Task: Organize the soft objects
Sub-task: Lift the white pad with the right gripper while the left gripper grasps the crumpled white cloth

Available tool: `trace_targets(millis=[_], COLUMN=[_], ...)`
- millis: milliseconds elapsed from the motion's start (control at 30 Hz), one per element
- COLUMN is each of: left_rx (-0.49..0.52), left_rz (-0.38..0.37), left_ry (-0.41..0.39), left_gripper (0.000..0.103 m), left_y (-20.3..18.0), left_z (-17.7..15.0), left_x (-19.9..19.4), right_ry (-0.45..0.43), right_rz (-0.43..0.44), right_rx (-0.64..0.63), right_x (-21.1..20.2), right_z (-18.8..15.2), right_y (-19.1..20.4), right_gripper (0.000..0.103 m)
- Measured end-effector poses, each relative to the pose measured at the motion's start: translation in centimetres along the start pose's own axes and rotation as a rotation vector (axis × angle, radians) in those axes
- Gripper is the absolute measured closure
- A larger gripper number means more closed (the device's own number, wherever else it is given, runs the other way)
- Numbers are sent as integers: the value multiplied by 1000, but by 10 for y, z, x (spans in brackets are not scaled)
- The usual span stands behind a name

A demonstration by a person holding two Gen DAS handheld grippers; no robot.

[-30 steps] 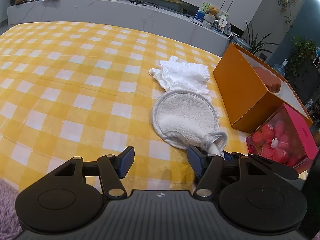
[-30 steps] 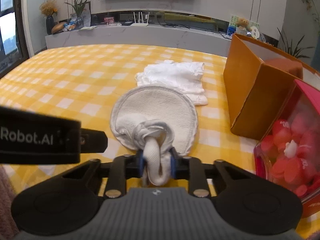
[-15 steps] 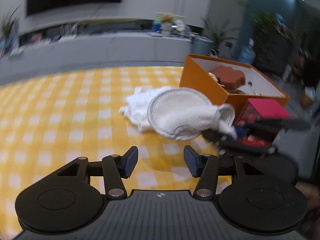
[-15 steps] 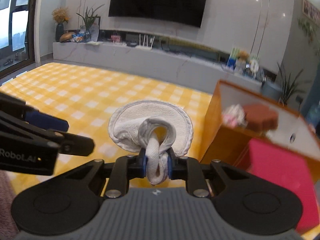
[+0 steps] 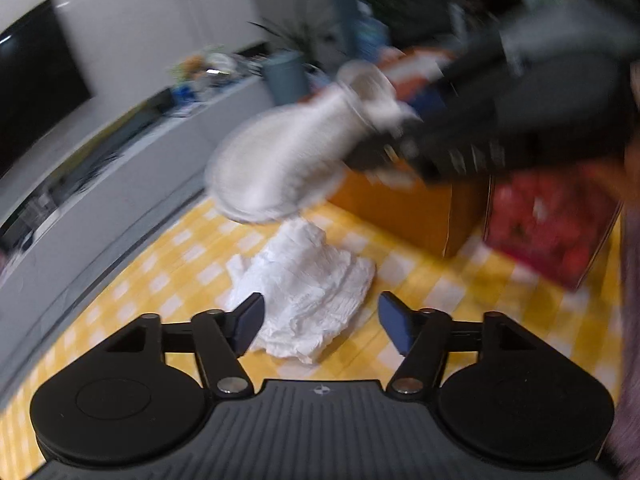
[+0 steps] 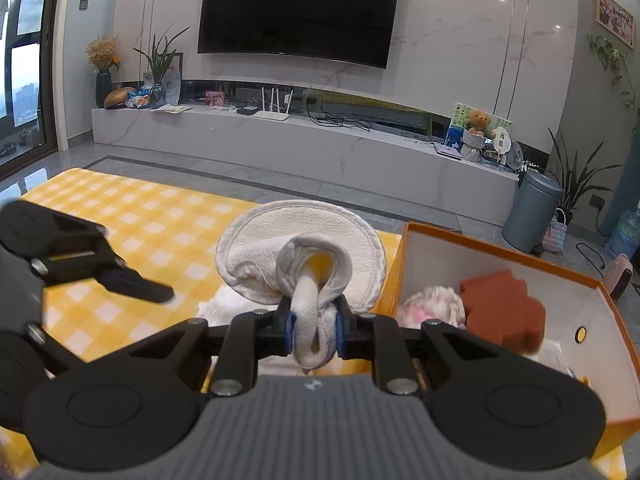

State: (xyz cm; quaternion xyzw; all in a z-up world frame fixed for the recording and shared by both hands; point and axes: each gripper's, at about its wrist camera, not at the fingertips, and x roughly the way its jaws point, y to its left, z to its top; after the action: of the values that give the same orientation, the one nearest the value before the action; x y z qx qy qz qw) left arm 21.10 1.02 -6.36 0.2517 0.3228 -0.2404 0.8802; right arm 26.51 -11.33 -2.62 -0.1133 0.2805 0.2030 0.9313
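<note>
Right tool (image 6: 314, 334): clamped on round white pad (image 6: 304, 264), airborne just left of orange box (image 6: 500, 248); limp pad may snag the rim. Left tool (image 5: 320, 328): jaws just widened, empty, over crumpled white cloth (image 5: 308, 292); could pinch the surface's cover.

The left wrist view is badly motion-blurred: the round white terry cloth pad (image 5: 280, 160) and the open orange cardboard box (image 5: 404, 208) behind it smear into streaks, while the crumpled white cloth (image 5: 308, 292) below the pad stays fairly sharp. The right wrist view is crisp and evenly, softly lit. Small ceiling lights glare on the glossy marble wall beside the large black wall-mounted television (image 6: 298, 10). Fisheye bending curves the room's edges in both views.
</note>
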Motion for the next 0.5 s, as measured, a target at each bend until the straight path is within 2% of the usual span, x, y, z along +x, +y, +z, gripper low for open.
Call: trace_targets(millis=[33,133,333,500], left_rx=[26,55,0,-32], left_rz=[-16,-13,-37,-74], left_ry=[9,39,97,153], left_gripper=[15,13,13,13], left_y=[2,15,45,61], left_z=[-2,-6,-8,-12], left_x=[9,36,77,94], right_ry=[3,19,41,61], right_rz=[-2,4,-14,-4], right_rx=[2,16,28,44], right_x=[4,14,34,43], right_z=[1,1,6,8], right_y=[-2,-7,-14,-21], right_gripper=[85,85,84,84])
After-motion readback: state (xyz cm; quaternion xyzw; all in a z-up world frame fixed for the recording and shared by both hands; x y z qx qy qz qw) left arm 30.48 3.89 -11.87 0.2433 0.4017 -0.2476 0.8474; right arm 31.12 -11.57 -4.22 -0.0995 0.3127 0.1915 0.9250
